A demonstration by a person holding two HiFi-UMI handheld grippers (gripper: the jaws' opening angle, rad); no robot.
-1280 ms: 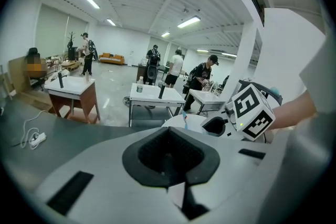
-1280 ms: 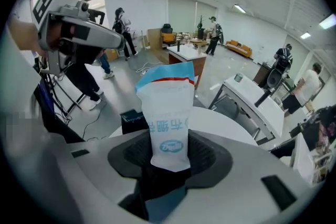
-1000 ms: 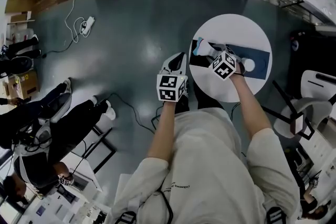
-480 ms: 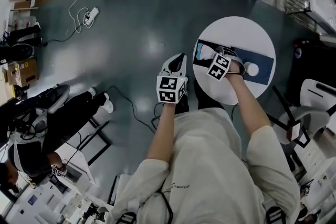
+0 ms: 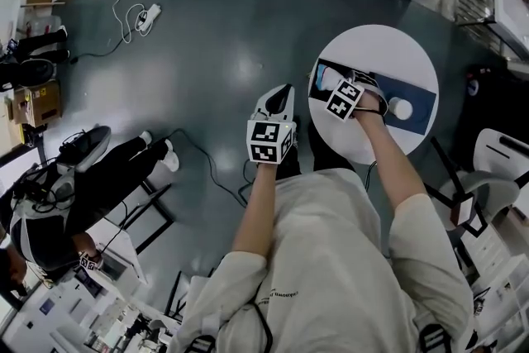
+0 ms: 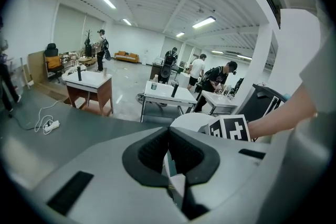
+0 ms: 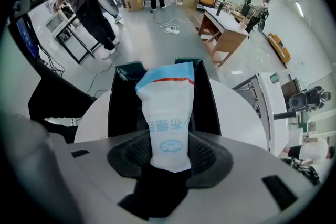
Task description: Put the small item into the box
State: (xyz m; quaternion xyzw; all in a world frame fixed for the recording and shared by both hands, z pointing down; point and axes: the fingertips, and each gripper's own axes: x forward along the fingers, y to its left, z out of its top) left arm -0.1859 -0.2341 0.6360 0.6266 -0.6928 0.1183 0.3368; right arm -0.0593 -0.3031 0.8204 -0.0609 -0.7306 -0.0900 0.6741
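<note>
Small item (image 7: 167, 113) held by R gripper (image 5: 339, 92), pointing straight dwn over box (image 5: 415, 105).

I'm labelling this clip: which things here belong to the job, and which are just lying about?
Job: white packet; right gripper, shut on it; dark box; round white table.
Lying about: power strip on the floor; desk; cardboard box.

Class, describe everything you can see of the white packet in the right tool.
The packet is a soft white pouch with a light blue end edged by a red line, blue print and an oval logo. The right tool clamps its plain end; its blue end points at the dark box on the round white table.
</note>
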